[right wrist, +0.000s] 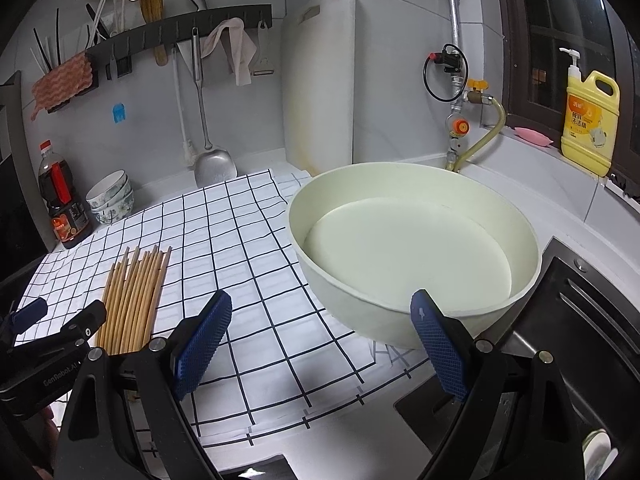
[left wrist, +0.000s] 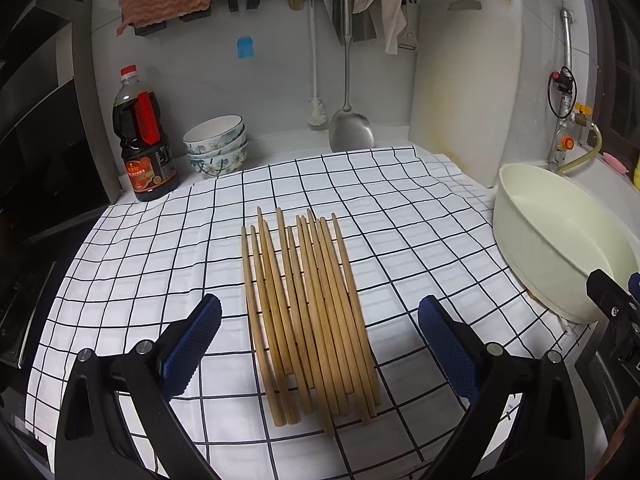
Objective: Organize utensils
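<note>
The wooden chopsticks (left wrist: 310,316) lie side by side in a loose row on the checked cloth (left wrist: 140,264), just left of the big cream basin (right wrist: 412,240), which looks empty. To do this step well, the left claw (left wrist: 320,344) should probably come down over only a few sticks, near their middle, and squeeze gently so they lift flat and do not roll. The left claw is wide open above the sticks and holds nothing, and the right claw (right wrist: 322,344) is wide open too, in front of the basin's near rim and gripping nothing.
</note>
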`<action>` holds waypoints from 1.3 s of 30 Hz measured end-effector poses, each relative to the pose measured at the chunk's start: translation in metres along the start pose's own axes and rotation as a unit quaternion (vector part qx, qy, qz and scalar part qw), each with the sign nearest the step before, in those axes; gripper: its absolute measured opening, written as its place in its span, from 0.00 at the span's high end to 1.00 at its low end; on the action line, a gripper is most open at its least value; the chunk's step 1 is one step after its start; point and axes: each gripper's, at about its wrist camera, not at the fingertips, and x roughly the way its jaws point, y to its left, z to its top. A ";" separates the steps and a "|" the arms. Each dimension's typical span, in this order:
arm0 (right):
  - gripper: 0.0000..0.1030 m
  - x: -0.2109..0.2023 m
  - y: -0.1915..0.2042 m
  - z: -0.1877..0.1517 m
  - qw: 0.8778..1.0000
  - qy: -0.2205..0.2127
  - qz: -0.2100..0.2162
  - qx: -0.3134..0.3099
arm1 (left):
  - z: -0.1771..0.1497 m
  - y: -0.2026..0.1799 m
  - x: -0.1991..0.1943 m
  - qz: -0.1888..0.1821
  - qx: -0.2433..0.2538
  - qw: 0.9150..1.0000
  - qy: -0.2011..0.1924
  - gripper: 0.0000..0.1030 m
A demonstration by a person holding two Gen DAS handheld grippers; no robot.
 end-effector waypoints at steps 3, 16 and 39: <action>0.16 0.001 0.001 -0.001 1.000 0.001 0.005 0.004 | -0.001 0.001 0.003 -0.003 -0.001 1.000 0.003 0.06; 0.16 0.007 0.005 -0.005 1.000 0.008 0.003 0.002 | 0.001 0.007 0.010 -0.004 -0.004 1.000 0.004 0.06; 0.16 0.050 0.098 -0.016 0.984 0.102 0.134 -0.062 | -0.018 0.091 0.022 0.035 -0.046 0.997 0.043 0.06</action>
